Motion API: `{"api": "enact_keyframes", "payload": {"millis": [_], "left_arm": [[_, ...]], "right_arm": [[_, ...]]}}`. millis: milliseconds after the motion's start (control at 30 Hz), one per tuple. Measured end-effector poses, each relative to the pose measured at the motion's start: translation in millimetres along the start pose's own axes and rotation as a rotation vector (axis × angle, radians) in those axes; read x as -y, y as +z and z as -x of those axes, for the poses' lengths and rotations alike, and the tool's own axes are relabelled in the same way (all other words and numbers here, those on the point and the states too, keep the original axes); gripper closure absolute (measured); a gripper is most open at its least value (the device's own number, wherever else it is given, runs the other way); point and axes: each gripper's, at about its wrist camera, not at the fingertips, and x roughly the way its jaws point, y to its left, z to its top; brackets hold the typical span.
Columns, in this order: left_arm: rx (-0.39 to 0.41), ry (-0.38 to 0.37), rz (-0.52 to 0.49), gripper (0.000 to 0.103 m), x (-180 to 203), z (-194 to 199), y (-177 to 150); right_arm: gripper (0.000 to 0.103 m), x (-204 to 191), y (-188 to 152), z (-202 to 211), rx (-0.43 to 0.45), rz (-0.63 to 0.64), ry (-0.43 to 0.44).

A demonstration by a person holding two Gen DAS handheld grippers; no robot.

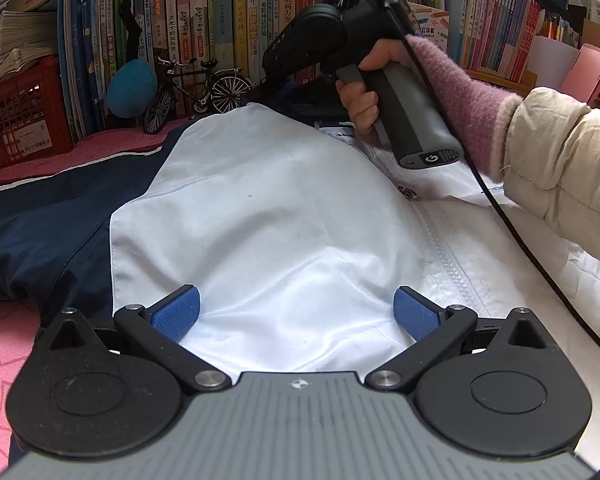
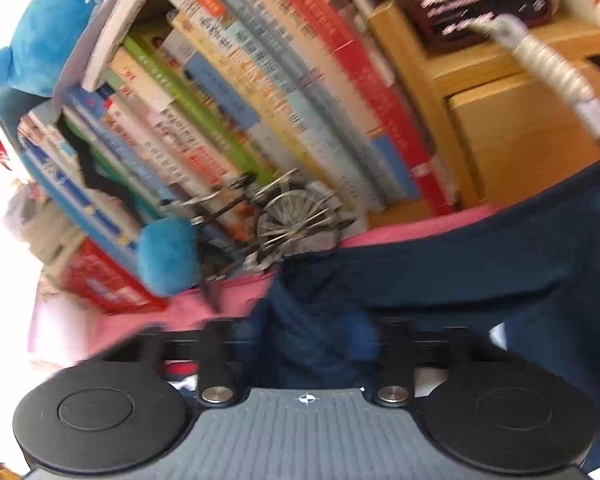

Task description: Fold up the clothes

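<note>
Left gripper (image 1: 296, 312) wide over jacket (image 1: 260, 220); right gripper (image 2: 300, 344) pinching its navy cloth. Keep your pinch firm, lift evenly.

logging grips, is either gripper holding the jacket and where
Left gripper: open over the white front of the jacket, holding nothing. Right gripper: navy fabric between its fingers, grip unclear.

My left gripper (image 1: 296, 312) hovered low with its jaws spread wide, blue pads (image 1: 176, 316) apart. My right hand (image 1: 364, 92) gripped the right gripper (image 2: 304, 344), tilted, its blurred jaws pinching fabric.
</note>
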Motion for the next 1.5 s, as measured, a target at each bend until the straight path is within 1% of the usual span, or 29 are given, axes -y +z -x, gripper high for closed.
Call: {"api": "enact_keyframes", "payload": {"millis": [33,100,133,167,200,267,333,400,500,567,633,733,767,800,867,900,933,967,1000,1067,1133,1200,1267,1300,1333,1367,1400,1467,1500], "left_arm": [[0.0,0.0,0.0,0.0,0,0,0],[0.0,0.0,0.001,0.0,0,0,0],[0.0,-0.001,0.001,0.0,0,0,0],[0.001,-0.001,0.002,0.0,0,0,0],[0.001,-0.001,0.001,0.0,0,0,0],[0.0,0.0,0.001,0.0,0,0,0],[0.0,0.0,0.0,0.0,0,0,0],[0.0,0.0,0.0,0.0,0,0,0],[0.0,0.0,-0.001,0.0,1,1,-1],[0.0,0.0,-0.001,0.0,1,1,-1],[-0.001,0.001,-0.002,0.0,1,1,-1],[-0.001,0.002,-0.003,0.0,2,0,0],[-0.002,0.002,-0.004,0.0,2,0,0],[-0.002,0.002,-0.004,0.0,2,0,0],[-0.001,0.002,-0.004,0.0,2,0,0],[-0.001,0.002,-0.004,0.0,2,0,0],[-0.001,0.002,-0.004,0.0,2,0,0],[-0.001,0.002,-0.004,0.0,2,0,0],[-0.001,0.002,-0.004,0.0,2,0,0],[-0.001,0.002,-0.004,0.0,2,0,0],[-0.001,0.001,-0.004,0.0,2,0,1],[-0.002,0.001,-0.004,0.0,1,0,1],[-0.002,0.001,-0.004,0.0,1,1,1],[-0.001,0.0,-0.004,0.0,1,1,1],[-0.001,0.0,-0.004,0.0,1,1,1],[-0.001,-0.001,-0.003,0.0,1,1,1],[-0.001,-0.002,-0.002,0.0,0,1,1],[0.001,-0.004,0.001,0.0,0,1,1],[0.001,-0.006,0.002,0.0,-1,1,1]], "right_arm": [[0.092,-3,2,3,-0.001,0.008,0.016],[0.093,-9,6,9,-0.004,0.025,0.049],[0.093,-12,9,24,0.03,0.045,0.058],[0.091,-15,11,37,0.072,0.056,0.045],[0.087,-17,11,49,0.111,0.081,-0.008],[0.085,-20,9,67,0.169,0.14,-0.116],[0.085,-12,5,73,0.151,0.164,-0.173],[0.081,-1,-4,73,0.093,0.137,-0.219],[0.078,6,-29,74,0.031,0.182,-0.248],[0.069,7,-47,71,-0.01,0.232,-0.27],[0.052,-2,-58,59,-0.037,0.305,-0.302],[0.042,-19,-70,45,-0.06,0.421,-0.351],[0.041,-25,-73,40,-0.062,0.458,-0.364],[0.036,-29,-74,37,-0.065,0.469,-0.369],[0.025,-29,-73,28,-0.067,0.439,-0.334],[0.015,-29,-72,23,-0.068,0.423,-0.316],[0.013,-29,-71,19,-0.064,0.407,-0.293],[0.013,-29,-69,16,-0.059,0.391,-0.27],[0.014,-31,-68,14,-0.06,0.391,-0.259],[0.023,-33,-65,10,-0.062,0.393,-0.238],[0.047,-35,-62,6,-0.064,0.392,-0.212],[0.053,-36,-58,1,-0.077,0.376,-0.178],[0.058,-39,-58,-2,-0.081,0.387,-0.177],[0.069,-42,-59,-4,-0.077,0.402,-0.204],[0.074,-46,-61,-5,-0.071,0.417,-0.234],[0.076,-50,-64,-5,-0.062,0.447,-0.271],[0.082,-54,-66,-4,-0.048,0.486,-0.32],[0.088,-62,-70,-3,-0.018,0.566,-0.418],[0.099,-59,-68,-2,-0.009,0.57,-0.466]]}}
